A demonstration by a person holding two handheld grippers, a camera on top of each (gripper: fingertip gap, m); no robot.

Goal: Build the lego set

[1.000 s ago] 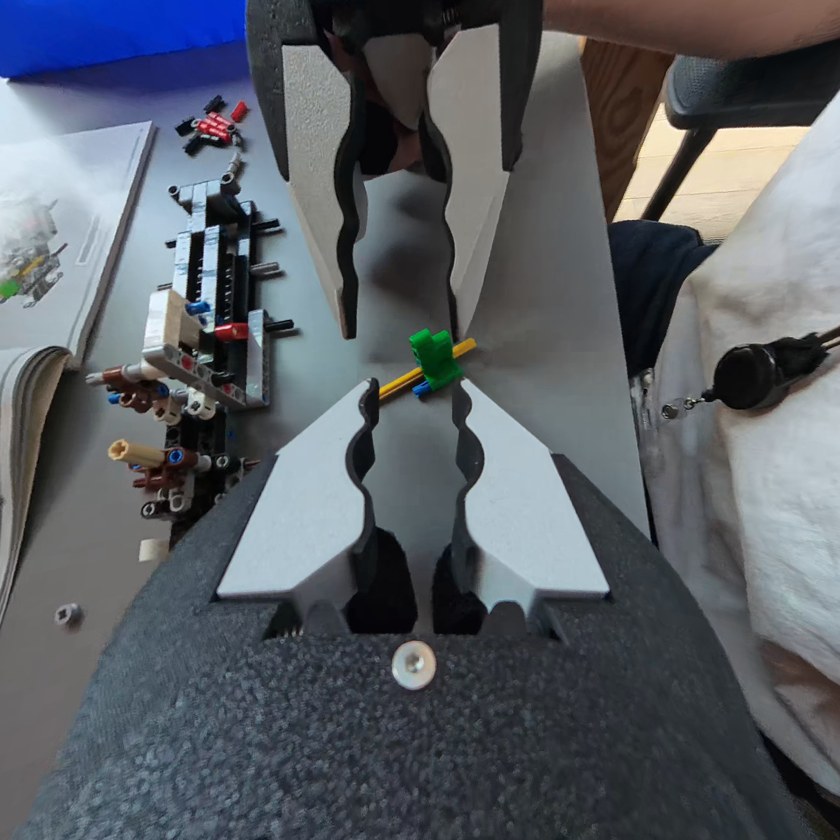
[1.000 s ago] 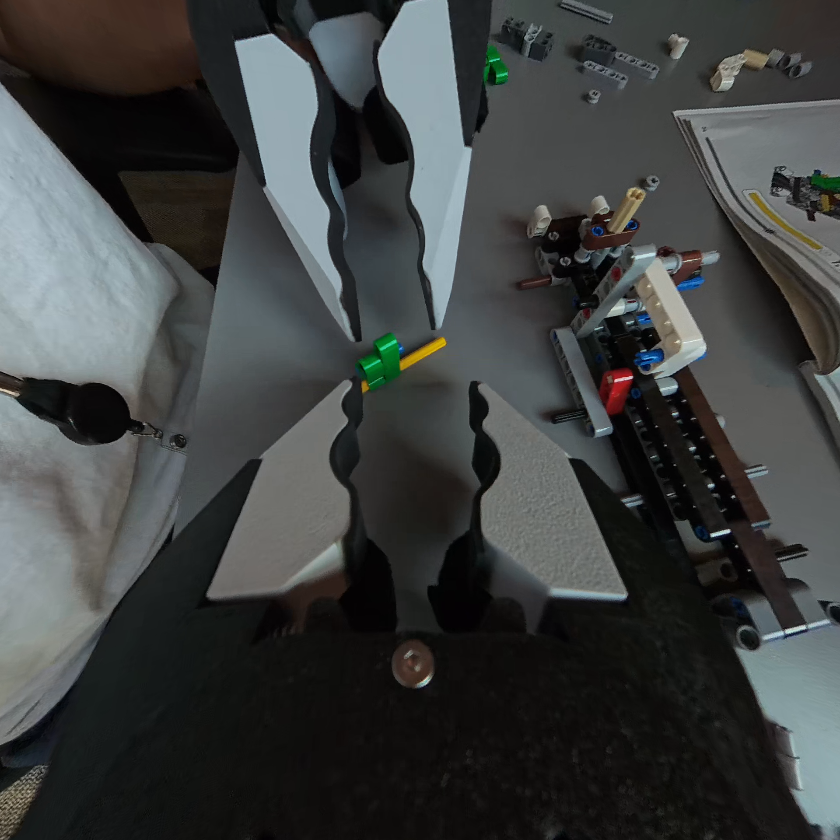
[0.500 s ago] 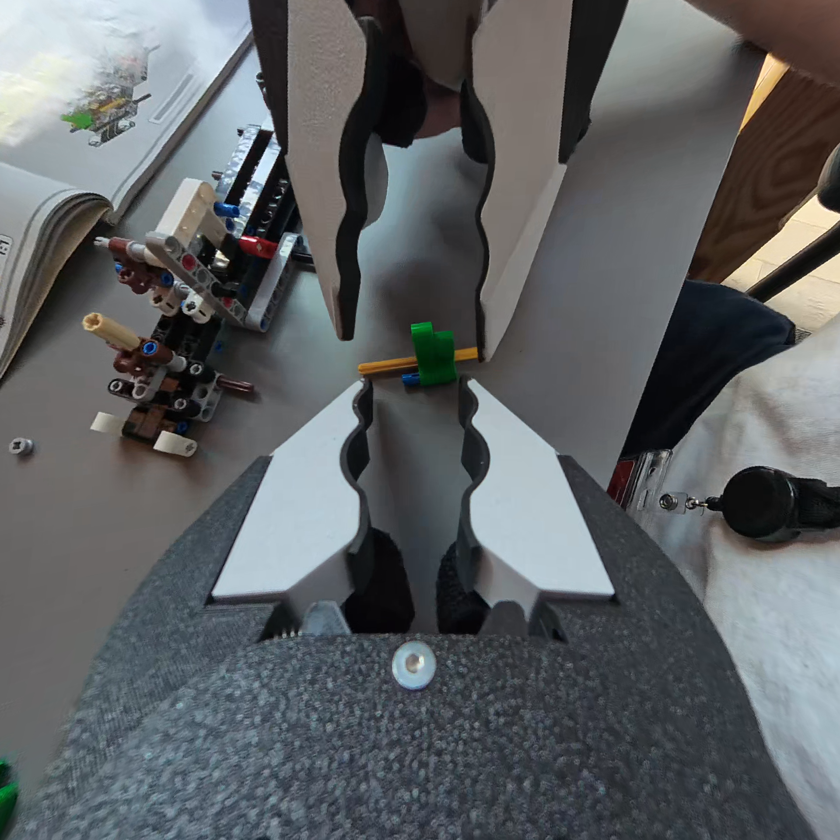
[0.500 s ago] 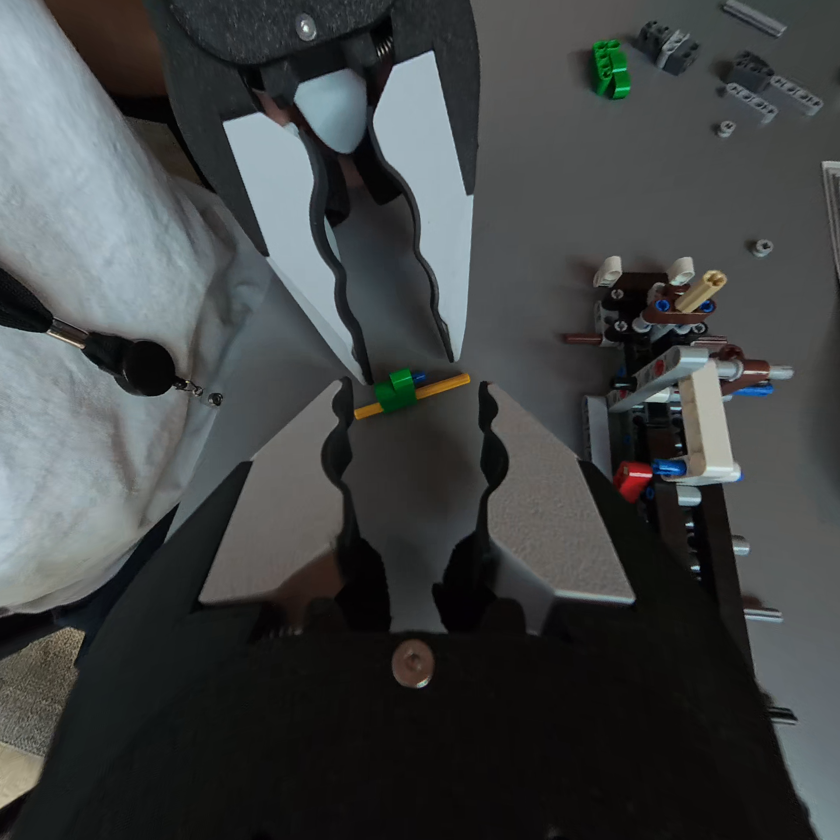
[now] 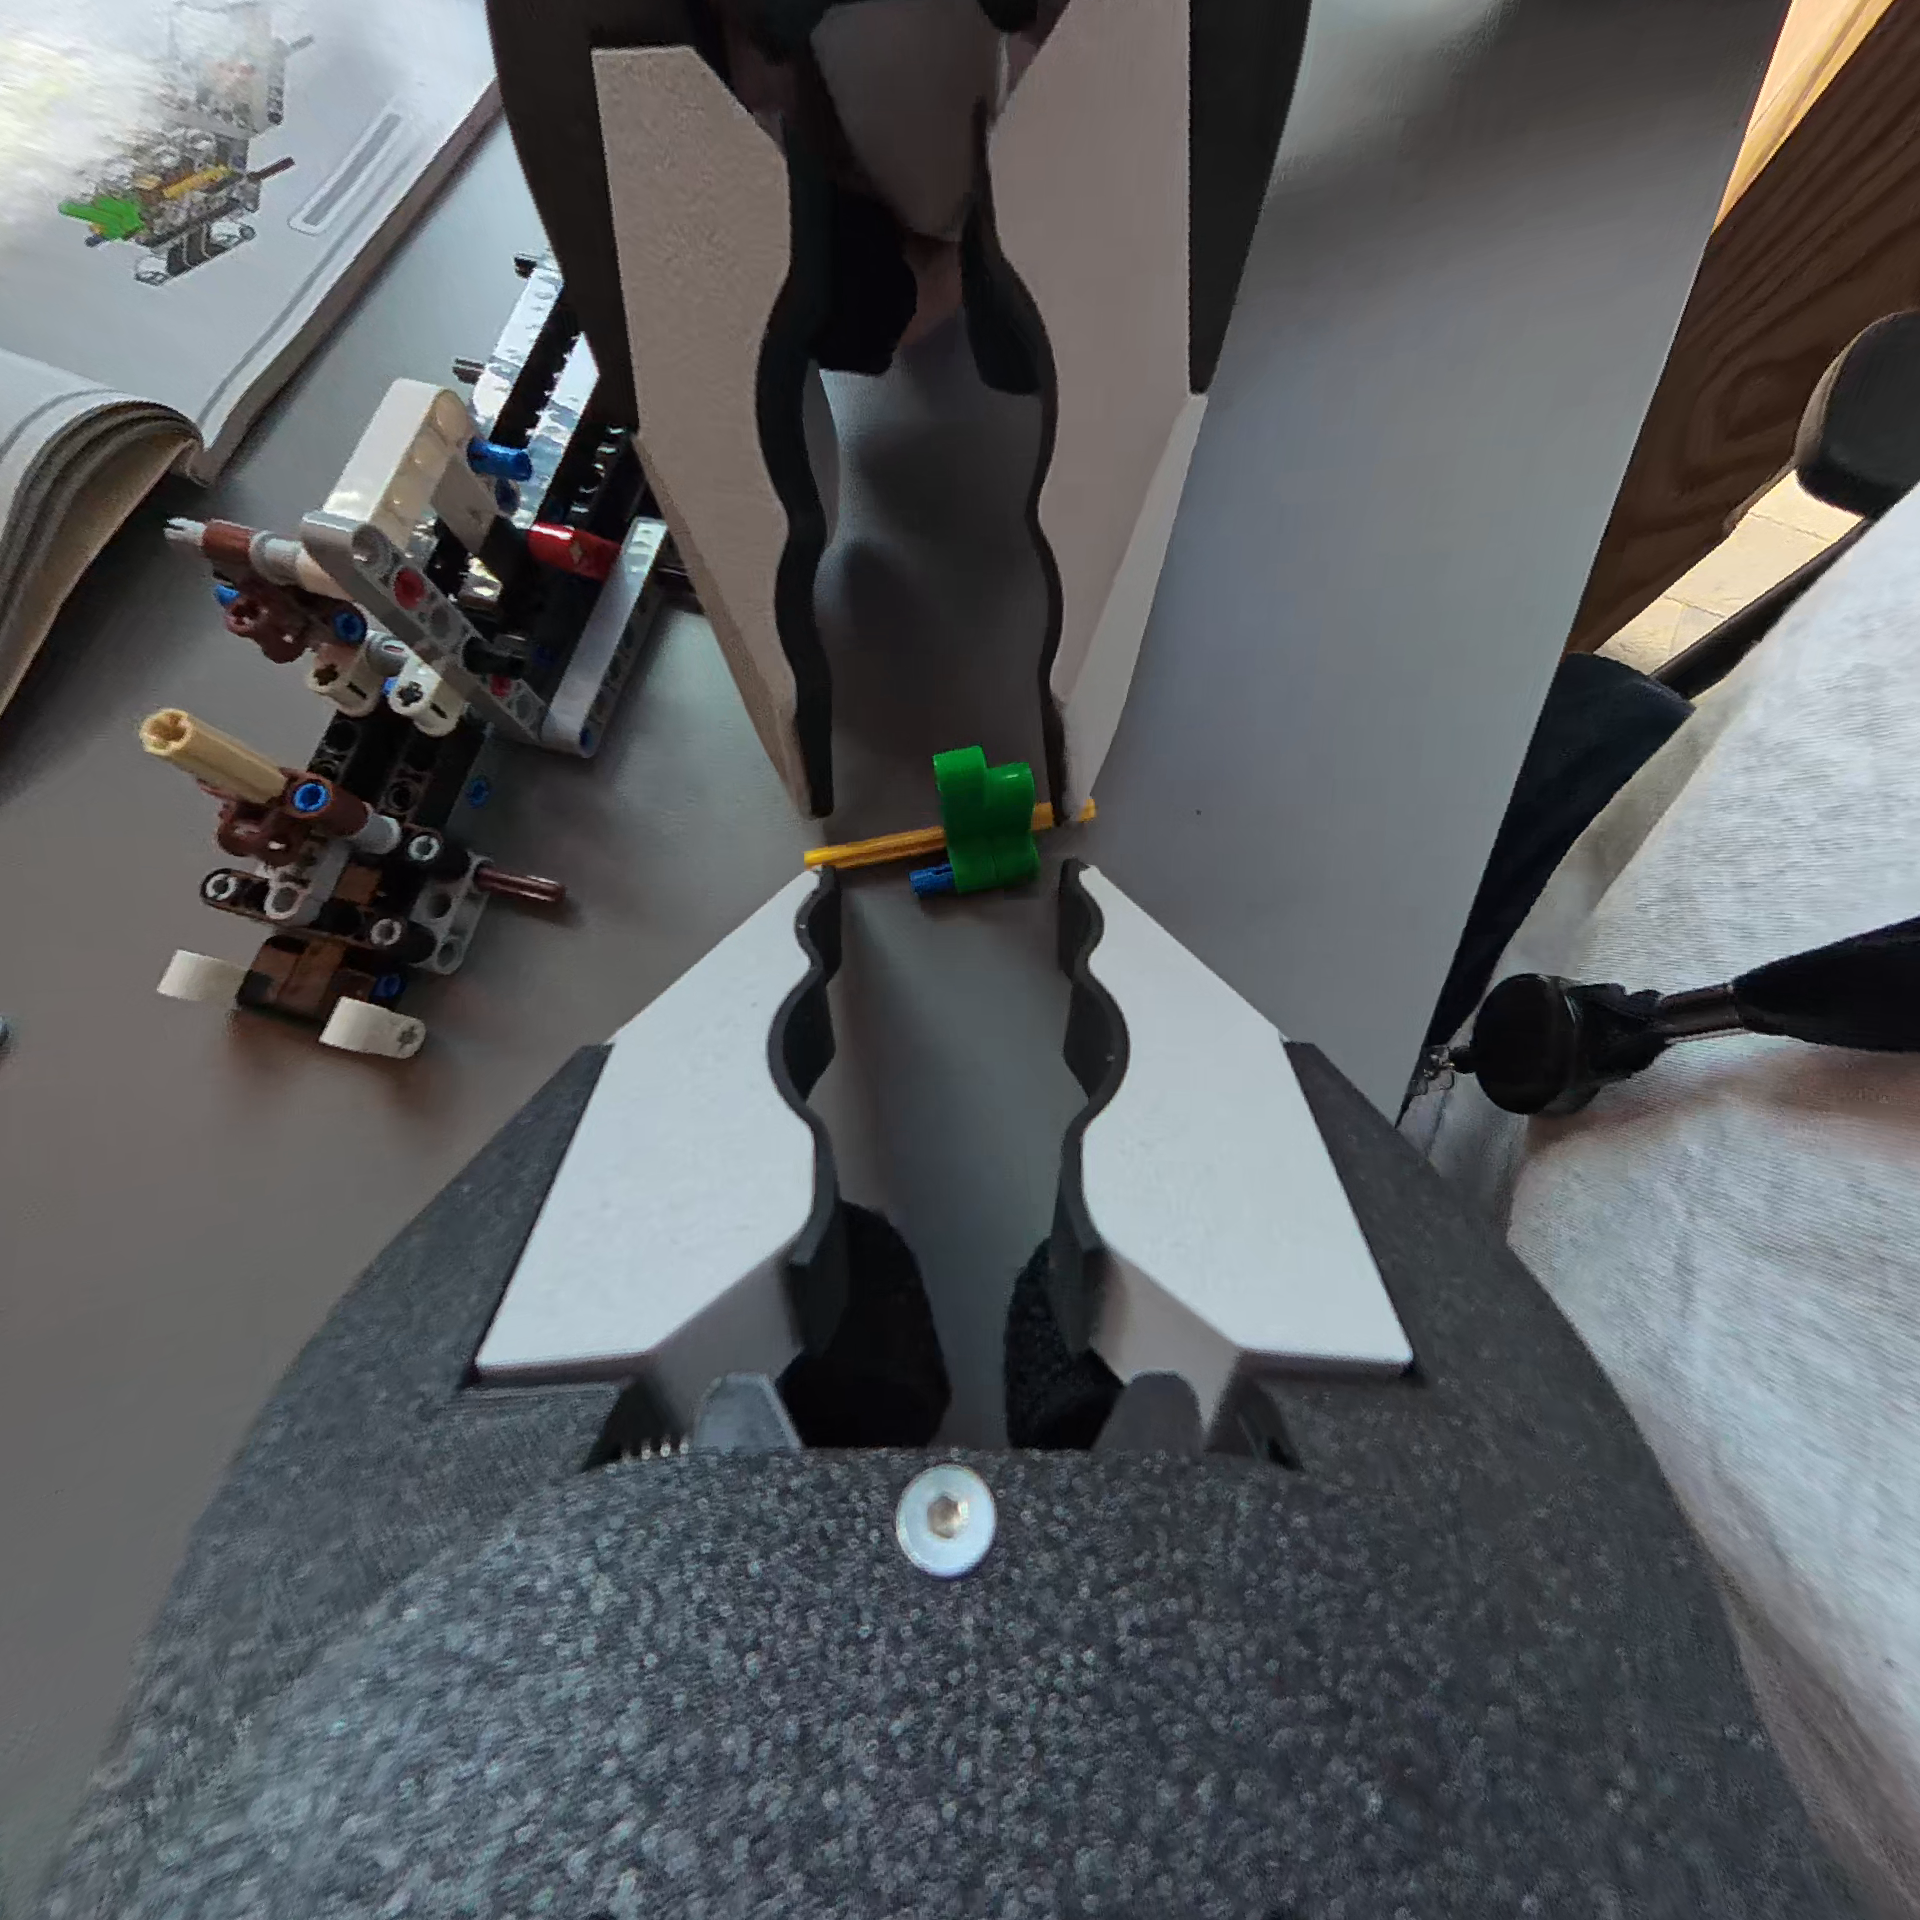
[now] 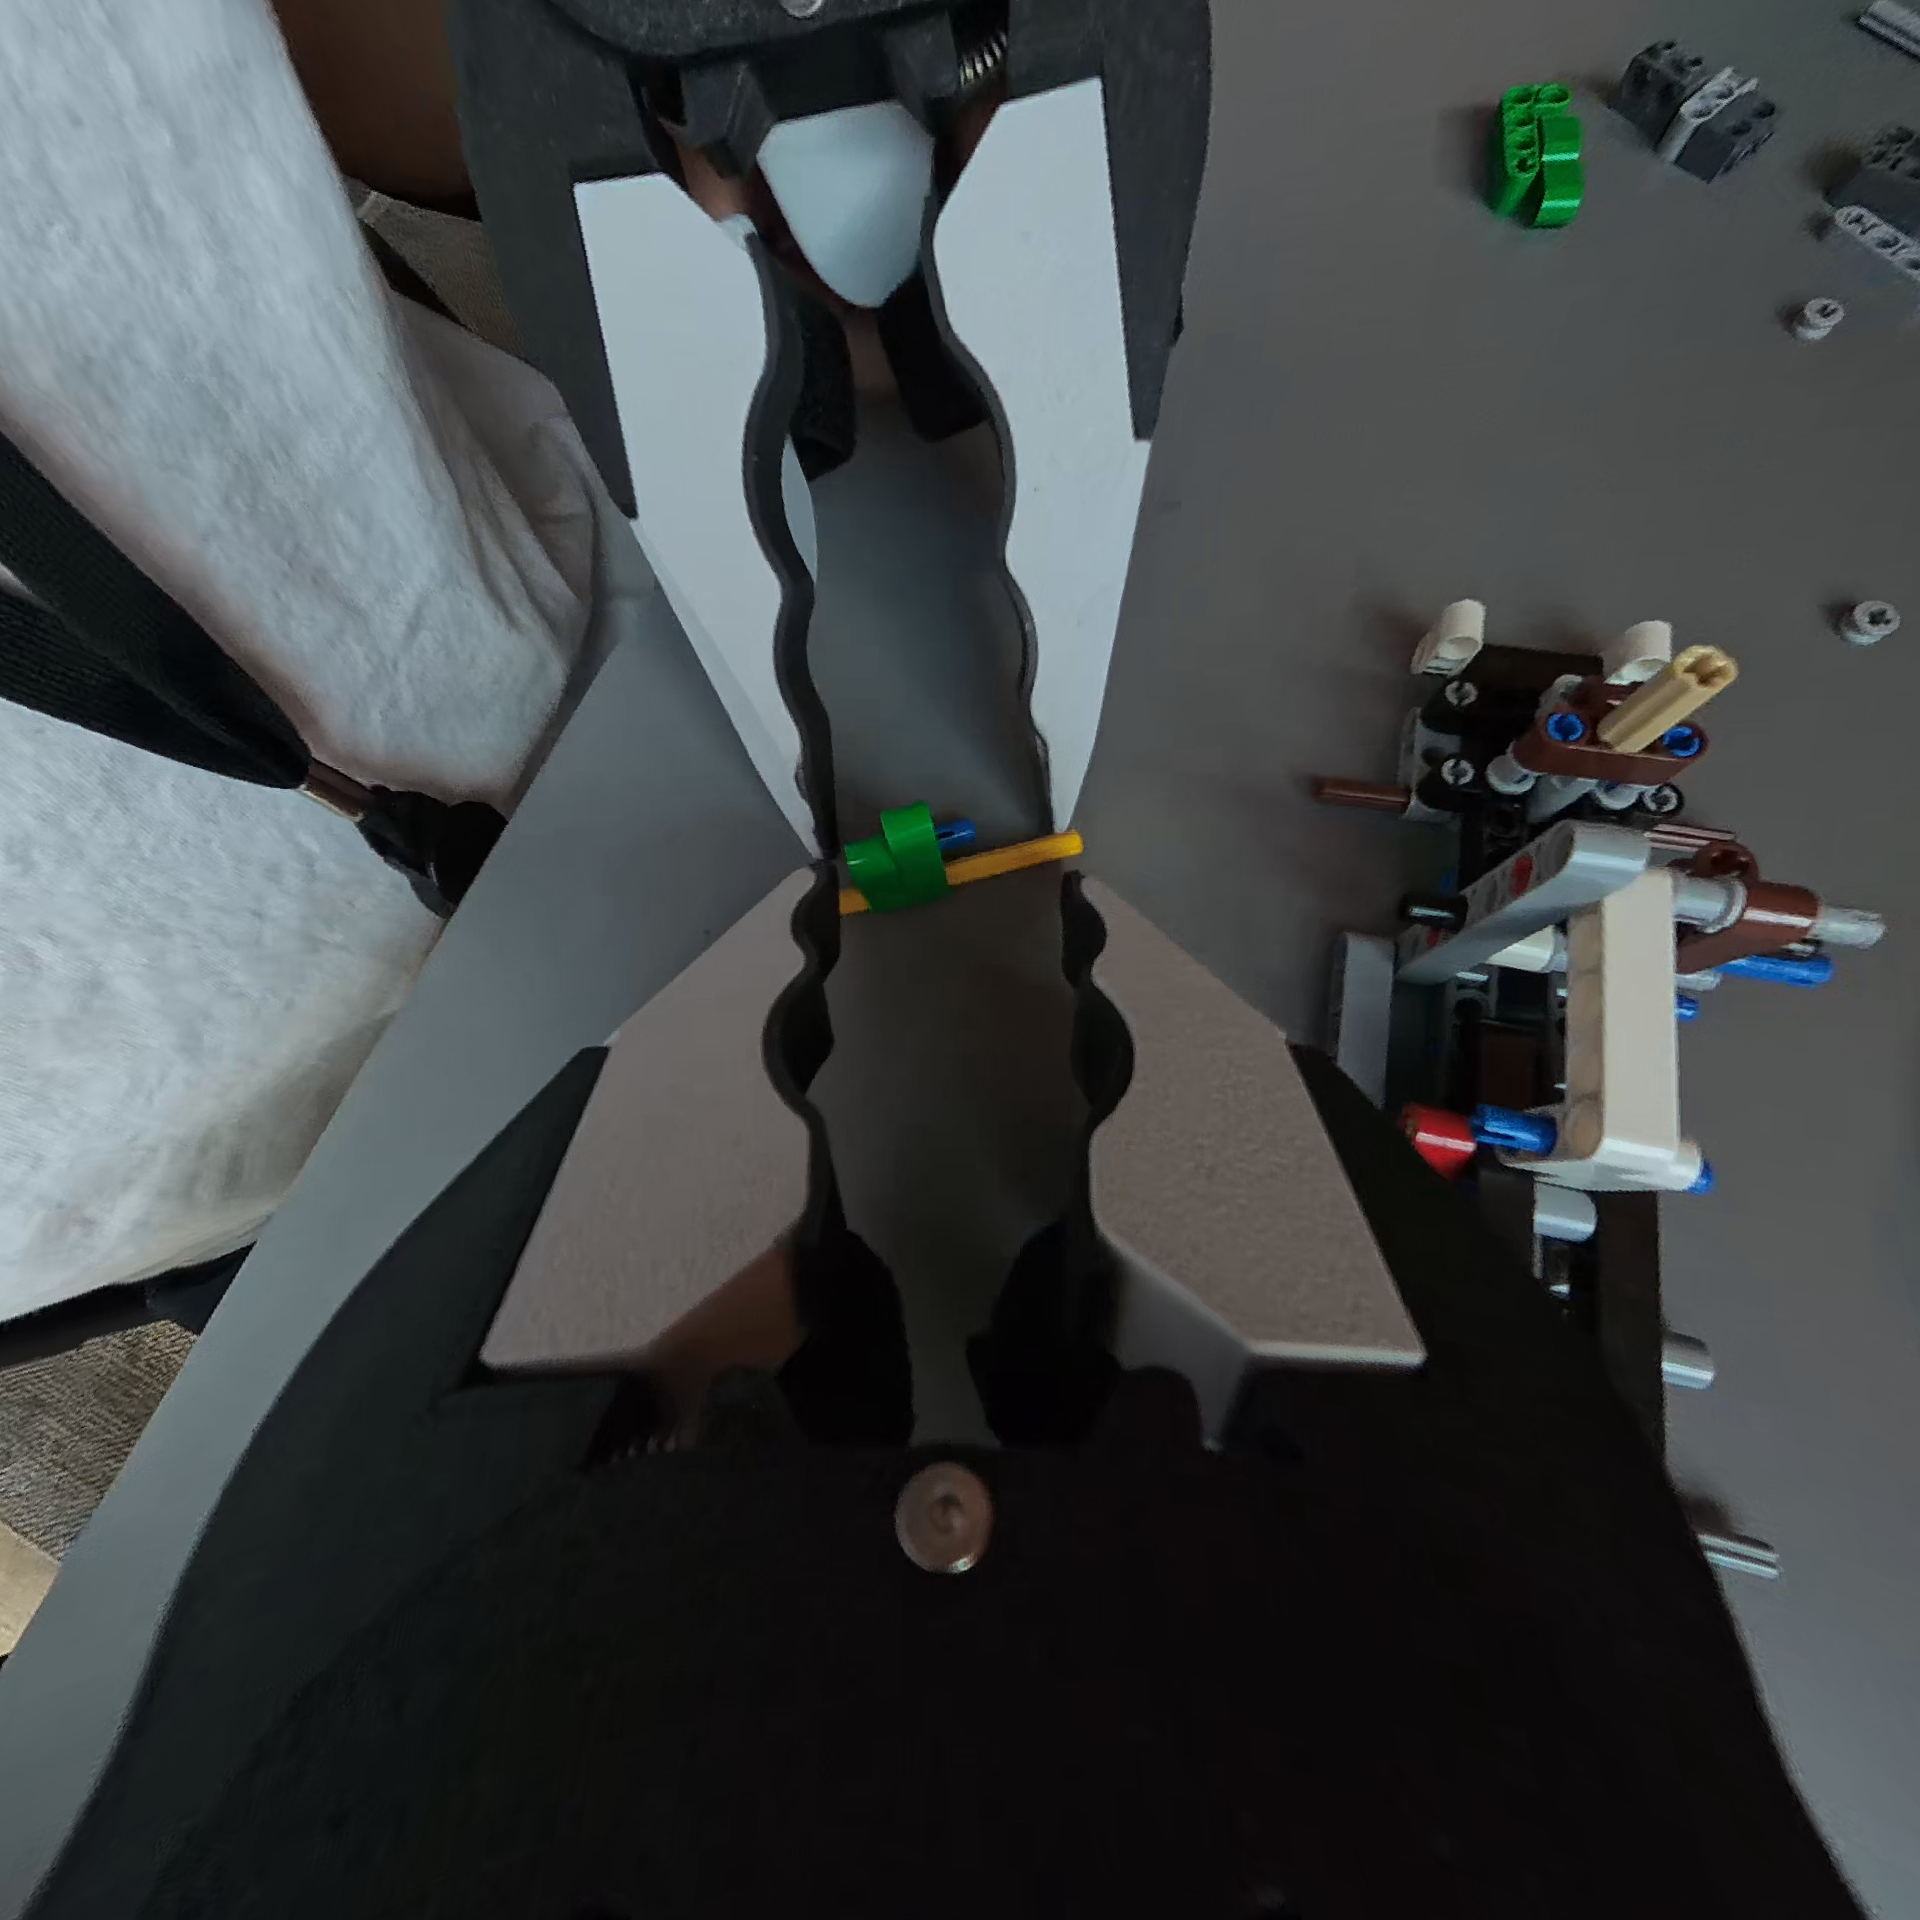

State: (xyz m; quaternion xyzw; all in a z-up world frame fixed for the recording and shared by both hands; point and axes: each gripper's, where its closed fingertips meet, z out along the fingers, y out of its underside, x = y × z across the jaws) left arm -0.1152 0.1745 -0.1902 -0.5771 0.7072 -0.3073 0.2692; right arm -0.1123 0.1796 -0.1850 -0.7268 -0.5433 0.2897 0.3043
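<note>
A small green lego piece (image 5: 982, 821) sits on a thin yellow axle (image 5: 883, 844) with a blue pin (image 5: 930, 881) beside it, on the grey table (image 5: 1299, 623). My left gripper (image 5: 945, 888) is open, its tips just short of the axle. My right gripper (image 5: 940, 805) comes from the opposite side, also open, tips at the axle. In the right wrist view the same green piece (image 6: 896, 857) and axle (image 6: 1018, 854) lie crosswise between my right gripper (image 6: 948, 888) and the left gripper (image 6: 935, 831). Neither grips it.
The partly built model (image 5: 447, 582) stands to the left, also seen in the right wrist view (image 6: 1558, 935). An open instruction booklet (image 5: 156, 260) lies beyond it. Loose green (image 6: 1538, 156) and grey pieces (image 6: 1704, 114) lie far off. The table edge and a person in white (image 5: 1714, 1143) are close. The grippers are tip to tip, or close to it.
Both grippers have drawn closer to the green piece from opposite sides and turned, so the axle now lies crosswise at their tips. The jaws stayed open.
</note>
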